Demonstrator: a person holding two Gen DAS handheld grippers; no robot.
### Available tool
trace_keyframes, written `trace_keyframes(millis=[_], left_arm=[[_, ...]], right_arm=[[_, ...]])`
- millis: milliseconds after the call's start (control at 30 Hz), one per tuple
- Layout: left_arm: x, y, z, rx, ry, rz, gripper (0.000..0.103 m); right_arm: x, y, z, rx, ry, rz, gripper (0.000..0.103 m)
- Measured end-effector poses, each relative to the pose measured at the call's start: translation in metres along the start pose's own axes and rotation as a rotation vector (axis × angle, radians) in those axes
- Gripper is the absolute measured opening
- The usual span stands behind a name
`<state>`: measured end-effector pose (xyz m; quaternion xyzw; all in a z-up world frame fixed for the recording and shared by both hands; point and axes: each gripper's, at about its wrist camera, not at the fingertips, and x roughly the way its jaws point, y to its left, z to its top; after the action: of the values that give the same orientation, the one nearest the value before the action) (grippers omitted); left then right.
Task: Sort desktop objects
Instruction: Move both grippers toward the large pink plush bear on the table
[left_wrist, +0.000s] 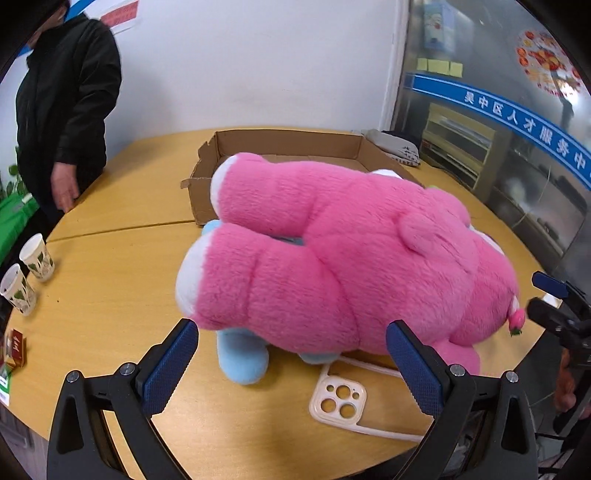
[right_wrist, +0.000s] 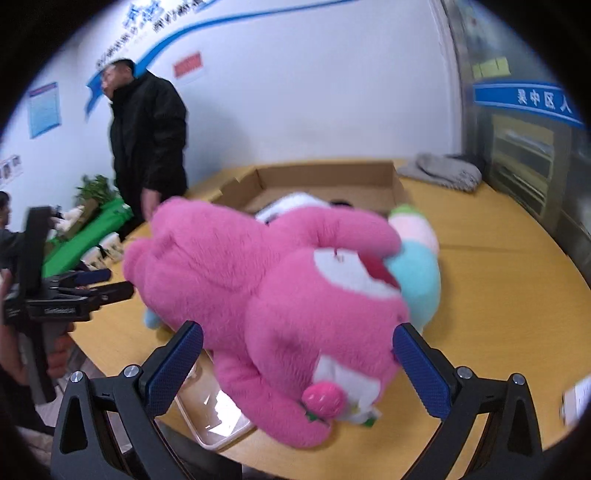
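Plush (left_wrist: 362, 258) in pink is lying on its side across the round table (left_wrist: 122, 295), its white-soled legs pointing toward the box (left_wrist: 288, 147) behind it. A blue plush (left_wrist: 242, 356) is lying beneath it, sticking out at both ends. The left gripper (left_wrist: 291, 363) is sitting wide open just short of the pink plush's lower leg and rump, its blue pads (left_wrist: 171, 367) holding nothing. The right gripper (right_wrist: 297, 363) is also gaping wide, empty, its pads (right_wrist: 421, 373) flanking the plush's head end without pressing it. A phone case (left_wrist: 338, 402) is lying flat on the table beside the toys, partly under the pink one. Two cups (left_wrist: 27, 273) are standing near the far left edge. A person in a black jacket (left_wrist: 70, 99) is standing by the table.
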<state>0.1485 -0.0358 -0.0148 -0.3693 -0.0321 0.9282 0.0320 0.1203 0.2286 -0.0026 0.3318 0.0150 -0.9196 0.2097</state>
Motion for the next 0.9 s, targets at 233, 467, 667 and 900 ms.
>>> trace_keyframes(millis=[233,467,667,900], left_arm=[[0.006,-0.005,-0.01,-0.008,0.051,0.006,0.103],[0.012,-0.006,-0.015,-0.016,0.079,0.01,0.103],[0.017,-0.003,-0.012,-0.028,0.089,-0.009,0.103],[0.023,-0.001,-0.002,-0.021,0.087,-0.028,0.103]], right_arm=[[0.006,-0.003,-0.011,0.055,0.11,-0.173,0.103],[0.006,0.0,-0.013,0.034,0.139,-0.216,0.103],[0.014,-0.002,-0.012,0.04,0.164,-0.212,0.103],[0.023,-0.006,-0.011,0.042,0.219,-0.219,0.103]])
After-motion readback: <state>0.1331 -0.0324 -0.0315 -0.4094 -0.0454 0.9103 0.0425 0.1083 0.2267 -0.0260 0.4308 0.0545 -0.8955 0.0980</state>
